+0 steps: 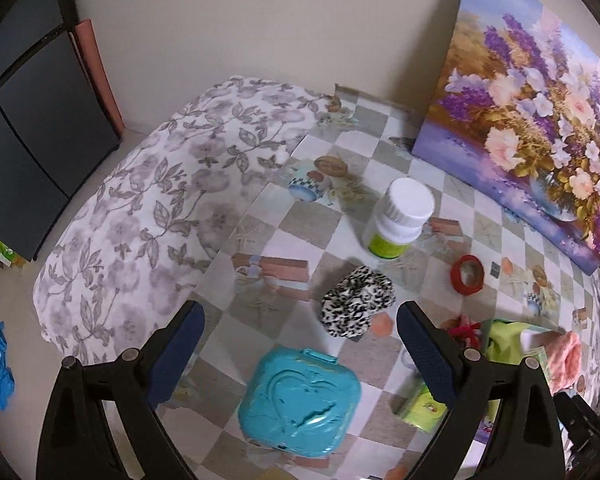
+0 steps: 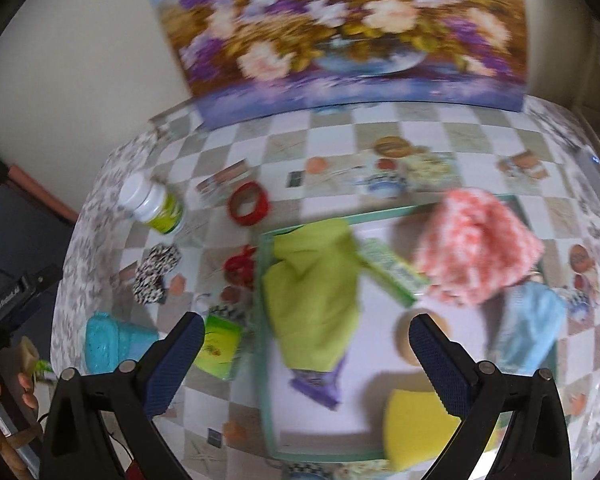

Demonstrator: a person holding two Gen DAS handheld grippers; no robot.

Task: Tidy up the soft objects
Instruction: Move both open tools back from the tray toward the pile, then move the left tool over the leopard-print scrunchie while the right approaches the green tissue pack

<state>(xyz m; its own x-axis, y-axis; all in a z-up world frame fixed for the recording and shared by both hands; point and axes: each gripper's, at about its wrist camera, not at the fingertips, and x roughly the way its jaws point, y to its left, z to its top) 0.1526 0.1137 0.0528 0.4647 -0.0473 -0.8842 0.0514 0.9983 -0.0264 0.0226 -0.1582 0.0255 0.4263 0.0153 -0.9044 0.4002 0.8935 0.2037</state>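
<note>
In the left wrist view, left gripper (image 1: 300,344) spread wide, nothing between the fingers, poised over a checked tablecloth (image 1: 380,168). Directly below: closed turquoise case (image 1: 300,402) with heart relief (contents unseen). Just beyond it, leopard-print scrunchie (image 1: 357,300) lying on the cloth, outside any container. Farther back, white-capped bottle (image 1: 398,218) upright; red ring (image 1: 467,274) to its right.

In the right wrist view (blurred), right gripper (image 2: 306,354) likewise wide apart and empty, above a shallow green-rimmed tray (image 2: 266,360). Inside the tray: green cloth (image 2: 314,292), pink knitted piece (image 2: 476,248), light blue cloth (image 2: 530,328), yellow sponge (image 2: 418,424). Scrunchie well left of the tray.
</note>
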